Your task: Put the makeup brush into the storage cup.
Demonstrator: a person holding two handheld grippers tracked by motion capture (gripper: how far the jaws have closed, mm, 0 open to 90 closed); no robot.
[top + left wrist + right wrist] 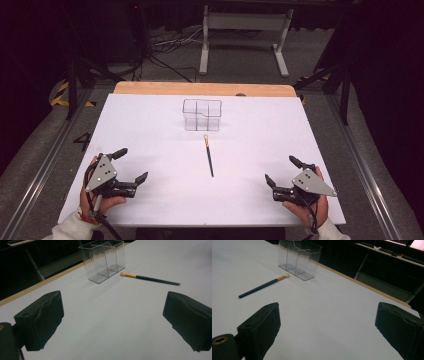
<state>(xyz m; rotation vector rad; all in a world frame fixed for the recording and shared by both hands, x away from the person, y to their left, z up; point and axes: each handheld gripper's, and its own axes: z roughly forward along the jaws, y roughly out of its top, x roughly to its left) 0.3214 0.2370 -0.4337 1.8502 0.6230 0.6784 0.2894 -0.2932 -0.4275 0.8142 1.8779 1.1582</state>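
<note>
Centrally, brush [208, 155] between left tongs [133, 164], right tongs [280, 171]

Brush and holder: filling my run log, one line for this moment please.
brush: flat on table, untouched | holder: upright, empty | left gripper: open | right gripper: open

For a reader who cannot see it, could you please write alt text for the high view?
A thin dark-handled brush lies alone mid-table on a white table, its pale tip pointing at an empty clear plastic organizer standing just beyond it. At the near edge, the left gripper and the right gripper rest in a person's hands, both open, holding nothing.
</note>
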